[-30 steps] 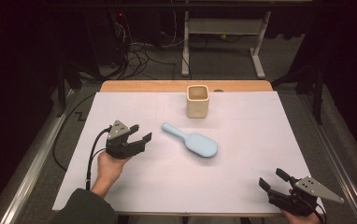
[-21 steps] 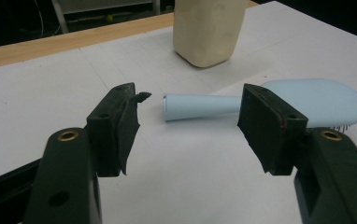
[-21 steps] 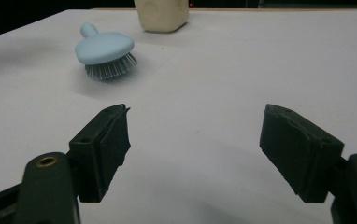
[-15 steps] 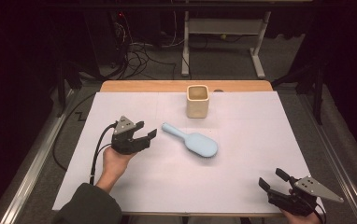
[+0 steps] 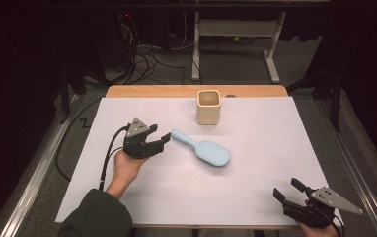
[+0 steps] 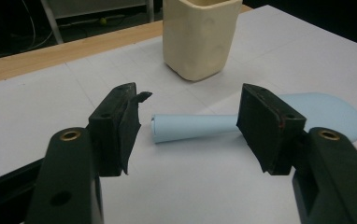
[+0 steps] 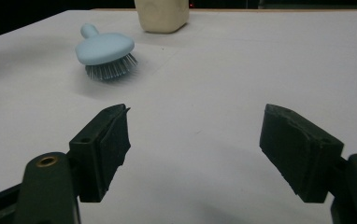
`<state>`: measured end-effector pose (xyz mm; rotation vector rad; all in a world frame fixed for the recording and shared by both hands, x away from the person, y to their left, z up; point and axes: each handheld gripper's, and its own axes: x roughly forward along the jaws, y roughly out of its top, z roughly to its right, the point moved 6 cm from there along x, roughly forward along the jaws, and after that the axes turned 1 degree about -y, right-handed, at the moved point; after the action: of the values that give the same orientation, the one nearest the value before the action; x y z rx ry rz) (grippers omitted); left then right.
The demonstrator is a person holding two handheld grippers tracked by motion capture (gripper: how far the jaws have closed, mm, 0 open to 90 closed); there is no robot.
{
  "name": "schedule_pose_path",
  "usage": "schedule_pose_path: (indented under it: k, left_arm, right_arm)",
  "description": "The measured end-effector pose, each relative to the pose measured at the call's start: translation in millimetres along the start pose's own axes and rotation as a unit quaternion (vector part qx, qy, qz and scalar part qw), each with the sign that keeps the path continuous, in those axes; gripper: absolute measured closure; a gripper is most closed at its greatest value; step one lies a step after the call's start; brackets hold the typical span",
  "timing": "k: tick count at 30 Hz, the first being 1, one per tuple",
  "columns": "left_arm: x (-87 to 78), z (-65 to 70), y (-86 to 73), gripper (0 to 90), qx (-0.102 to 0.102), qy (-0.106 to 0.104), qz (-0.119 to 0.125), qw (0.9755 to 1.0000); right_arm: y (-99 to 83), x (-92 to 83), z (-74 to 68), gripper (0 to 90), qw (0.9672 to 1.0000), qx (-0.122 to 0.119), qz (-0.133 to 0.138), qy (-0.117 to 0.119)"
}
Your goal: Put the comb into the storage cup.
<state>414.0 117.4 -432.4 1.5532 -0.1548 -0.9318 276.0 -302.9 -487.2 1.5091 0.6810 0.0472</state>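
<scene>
A light blue hairbrush [image 5: 204, 149] lies bristles down in the middle of the white table cover, its handle pointing left. My left gripper [image 5: 160, 138] hovers just left of the handle's end, jaws open and empty. In the left gripper view the handle [image 6: 193, 127] lies just beyond the gap between the jaws, touching neither pad. A cream square cup [image 5: 208, 106] stands upright behind the brush. My right gripper [image 5: 287, 189] rests low at the front right corner, open with nothing in it; its view shows the brush head [image 7: 104, 52] and the cup [image 7: 161, 15] far off.
The white cover [image 5: 255, 148] spans the table, with a wooden strip [image 5: 176, 91] along the far edge. Metal rails run down both sides. Cables and a desk frame [image 5: 236, 44] sit on the floor behind.
My left gripper has moved right and a little farther away, closing in on the brush handle's end. The right gripper, brush and cup have kept still.
</scene>
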Motion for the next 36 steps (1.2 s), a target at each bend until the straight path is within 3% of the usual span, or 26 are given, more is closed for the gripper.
schedule_pose_path:
  k: [29,36]
  left_arm:
    - [29.2,8.3,23.9,41.8,0.013,-0.001,-0.025,0.9996]
    - [36.5,2.3,22.5,41.6,0.009,0.007,-0.034,0.9993]
  right_arm:
    - [2.2,3.9,-2.8,24.8,0.9999,-0.011,0.003,0.006]
    - [3.7,7.9,-4.4,24.8,0.9998,-0.016,0.004,0.009]
